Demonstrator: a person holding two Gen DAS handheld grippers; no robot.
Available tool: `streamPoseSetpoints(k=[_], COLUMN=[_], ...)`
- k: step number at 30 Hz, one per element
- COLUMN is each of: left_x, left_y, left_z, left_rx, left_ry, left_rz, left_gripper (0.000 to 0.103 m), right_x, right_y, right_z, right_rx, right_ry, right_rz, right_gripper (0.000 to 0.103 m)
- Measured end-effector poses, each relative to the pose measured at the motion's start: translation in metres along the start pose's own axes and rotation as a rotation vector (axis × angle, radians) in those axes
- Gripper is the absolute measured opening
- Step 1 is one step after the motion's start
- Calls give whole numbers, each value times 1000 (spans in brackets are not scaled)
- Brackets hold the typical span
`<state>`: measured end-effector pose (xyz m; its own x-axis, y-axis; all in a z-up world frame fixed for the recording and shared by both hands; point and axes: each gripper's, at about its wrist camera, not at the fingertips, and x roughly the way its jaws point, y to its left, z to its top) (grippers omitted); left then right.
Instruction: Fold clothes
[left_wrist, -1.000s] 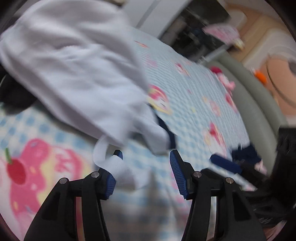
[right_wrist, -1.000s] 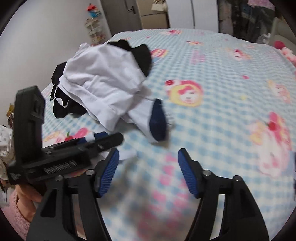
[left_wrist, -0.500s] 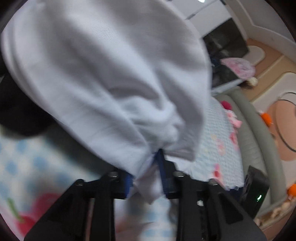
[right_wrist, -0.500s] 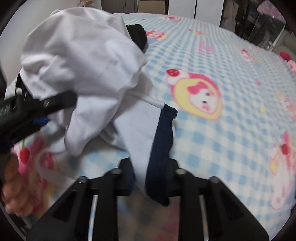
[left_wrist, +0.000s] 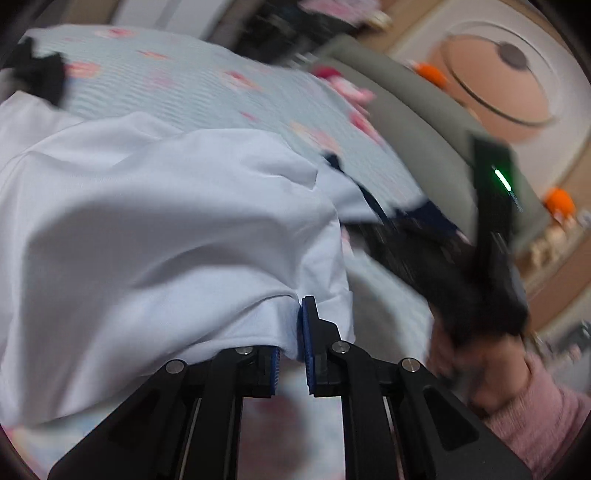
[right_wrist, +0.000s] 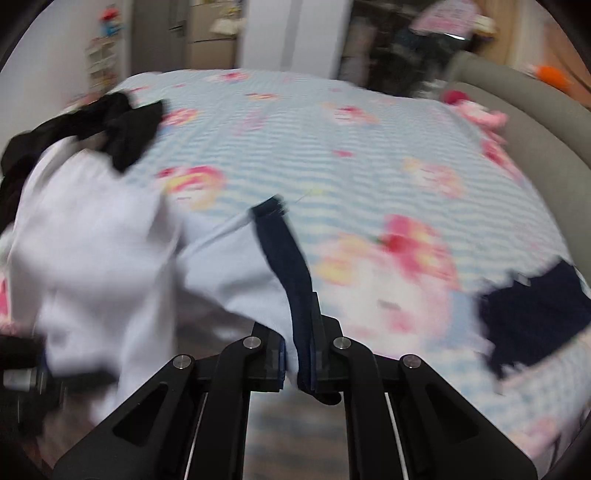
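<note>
both tongs, left gripper (left_wrist: 290, 343) and right gripper (right_wrist: 297, 354), now clench the white shirt (left_wrist: 147, 229), lifted near the bed's (right_wrist: 332, 147) front edge; bunched cloth may slip.

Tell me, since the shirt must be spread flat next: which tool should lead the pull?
Probably the right tool: it pinches the navy-trimmed sleeve of the white cotton shirt beside open checked bedspread. The left tool only clamps bunched cloth.

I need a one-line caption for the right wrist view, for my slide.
Right gripper shut on the navy-trimmed sleeve of a white cotton shirt, above a blue checked cartoon-print bedsheet.
</note>
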<state>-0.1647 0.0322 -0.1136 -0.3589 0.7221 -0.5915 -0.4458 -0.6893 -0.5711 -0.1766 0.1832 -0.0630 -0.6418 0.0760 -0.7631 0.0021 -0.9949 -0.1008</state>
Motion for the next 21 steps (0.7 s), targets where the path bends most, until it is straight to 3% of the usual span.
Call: streamPoseSetpoints(k=[3, 6, 7, 9, 11, 16, 17, 18, 19, 21], left_x=[17, 33, 37, 34, 20, -2, -7, -15, -22, -40], left_y=[-44, -60, -61, -50, -39, -11, -5, 3, 6, -2], left_z=[-12, -21, -24, -31, -36, -33, -31, -32, -32, -29], left_rx=[64, 70, 63, 30, 3, -129, -157, -181, -194, -171], left_ry=[51, 109, 127, 135, 110, 12, 17, 43, 70, 11], left_rz=[-46, -14, 6, 33, 83, 230, 235, 215, 188, 221], left_gripper=[11, 14, 14, 14, 14, 14, 14, 24, 43, 49], right_x=[-11, -11, -12, -16, -16, -14, -18, -23, -27, -31], right_y=[-46, -54, -54, -47, -45, -46, -46, -47, -49, -51], right_z=[-5, -22, -28, -45, -58, -61, -58, -55, -52, -46], right_rx=[85, 137, 144, 152, 167, 208, 204, 204, 203, 218], right_ry=[6, 98, 105, 100, 100, 118, 106, 91, 76, 56], right_rz=[-55, 133, 185, 269, 302, 371, 374, 380, 386, 413], right_gripper=[9, 17, 26, 35, 47, 48, 52, 55, 61, 72])
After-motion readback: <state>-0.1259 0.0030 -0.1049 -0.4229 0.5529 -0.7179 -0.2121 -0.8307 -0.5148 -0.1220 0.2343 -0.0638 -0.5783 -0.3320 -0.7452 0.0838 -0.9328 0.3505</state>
